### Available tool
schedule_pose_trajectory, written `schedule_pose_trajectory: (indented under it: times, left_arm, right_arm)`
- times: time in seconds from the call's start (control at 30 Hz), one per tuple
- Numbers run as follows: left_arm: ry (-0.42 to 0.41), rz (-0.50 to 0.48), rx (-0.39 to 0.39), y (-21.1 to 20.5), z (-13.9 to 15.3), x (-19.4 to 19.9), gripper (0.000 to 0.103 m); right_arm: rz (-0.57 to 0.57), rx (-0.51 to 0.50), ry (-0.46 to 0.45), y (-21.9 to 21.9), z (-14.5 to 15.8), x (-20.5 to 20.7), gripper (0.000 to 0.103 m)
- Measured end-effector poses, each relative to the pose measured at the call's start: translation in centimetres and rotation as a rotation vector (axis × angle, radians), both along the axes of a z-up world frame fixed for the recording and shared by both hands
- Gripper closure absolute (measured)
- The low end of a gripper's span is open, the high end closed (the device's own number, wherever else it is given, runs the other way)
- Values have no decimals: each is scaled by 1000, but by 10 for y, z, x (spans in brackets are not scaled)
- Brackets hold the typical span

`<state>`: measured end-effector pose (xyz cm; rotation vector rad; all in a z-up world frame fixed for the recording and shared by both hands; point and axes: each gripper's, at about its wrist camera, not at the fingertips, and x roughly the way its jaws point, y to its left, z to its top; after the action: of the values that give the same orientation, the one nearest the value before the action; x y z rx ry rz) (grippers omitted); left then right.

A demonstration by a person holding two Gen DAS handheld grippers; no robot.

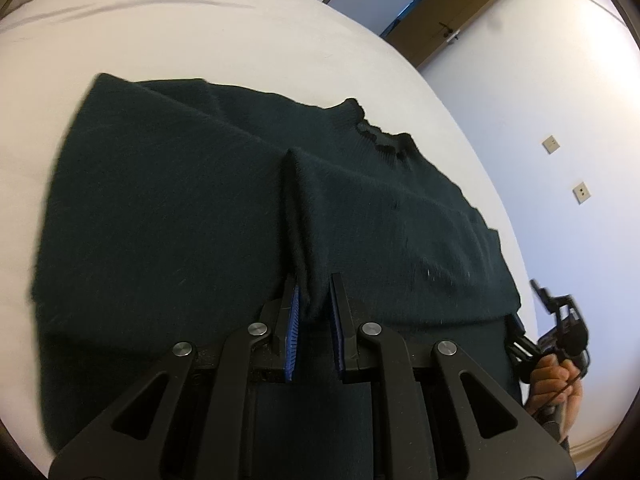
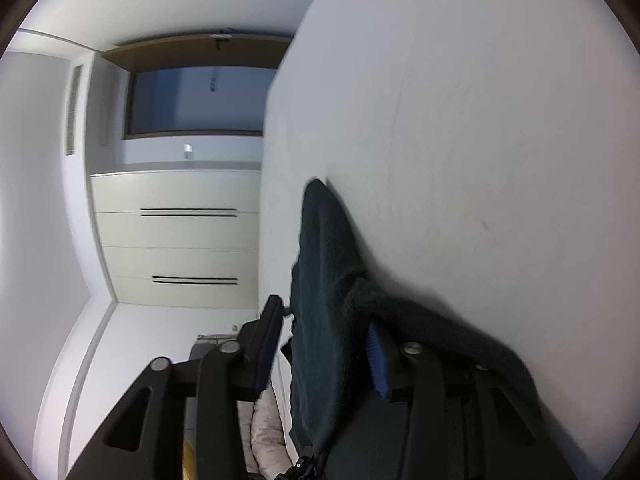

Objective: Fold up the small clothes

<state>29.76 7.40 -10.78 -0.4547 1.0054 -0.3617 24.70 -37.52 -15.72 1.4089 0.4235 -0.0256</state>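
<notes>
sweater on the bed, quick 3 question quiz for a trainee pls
1. True or false: the left gripper is pinching a ridge of the dark green sweater.
2. What does the sweater lie on? A) a wooden floor B) a white bed C) a glass table
3. In the right wrist view, which blue pad of the right gripper has knit lying over its tip?

Key
1. True: the pads are nearly closed on a raised fold.
2. B, the white bed.
3. The right-hand pad; the left-hand one stands clear of the cloth.
</notes>
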Motion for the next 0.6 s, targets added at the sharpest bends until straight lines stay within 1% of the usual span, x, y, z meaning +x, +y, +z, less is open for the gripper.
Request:
schedule_pose_trajectory:
  times: [0.03, 0.07, 0.1, 0.13, 0.2, 0.27, 0.33, 0.37, 0.43, 0.5, 0.53, 0.57, 0.6]
  left_arm:
    - [0, 11, 28, 4, 5, -6, 89]
    - [-3, 32, 56, 8, 9, -12, 89]
    - [-10, 57, 83, 11, 14, -17, 89]
    - [-27, 76, 99, 15, 20, -21, 89]
    - [-90, 76, 113, 14, 35, -25, 89]
    - [-165, 45, 176, 0, 50, -21, 89]
    - [-202, 9, 204, -14, 56, -11, 89]
    - [-204, 1, 217, -22, 56, -2, 89]
    - [-199, -8, 232, -32, 53, 12, 89]
    - [-162, -21, 276, -42, 38, 27, 89]
    - [-127, -19, 300, -44, 27, 33, 89]
    - [-99, -22, 299, -43, 16, 36, 89]
    - [-108, -26, 286, -41, 9, 34, 89]
  right_arm:
    - [5, -3, 4, 5, 4, -4, 44]
    - [12, -9, 11, 8, 10, -12, 37]
    - [15, -24, 21, 11, 15, -20, 33]
    - [10, -64, 34, 13, 26, -30, 33]
    - [-1, -118, 20, 16, 41, -38, 33]
    - [40, -171, -3, 19, 56, -31, 33]
    - [99, -219, -20, 26, 67, -14, 35]
    - [156, -244, -26, 34, 71, 1, 35]
    - [271, -291, -27, 50, 73, 31, 40]
    - [325, -318, -2, 61, 68, 52, 40]
    - [361, -319, 5, 65, 62, 64, 40]
    - [386, -323, 26, 68, 54, 75, 40]
    - [391, -340, 52, 69, 47, 82, 40]
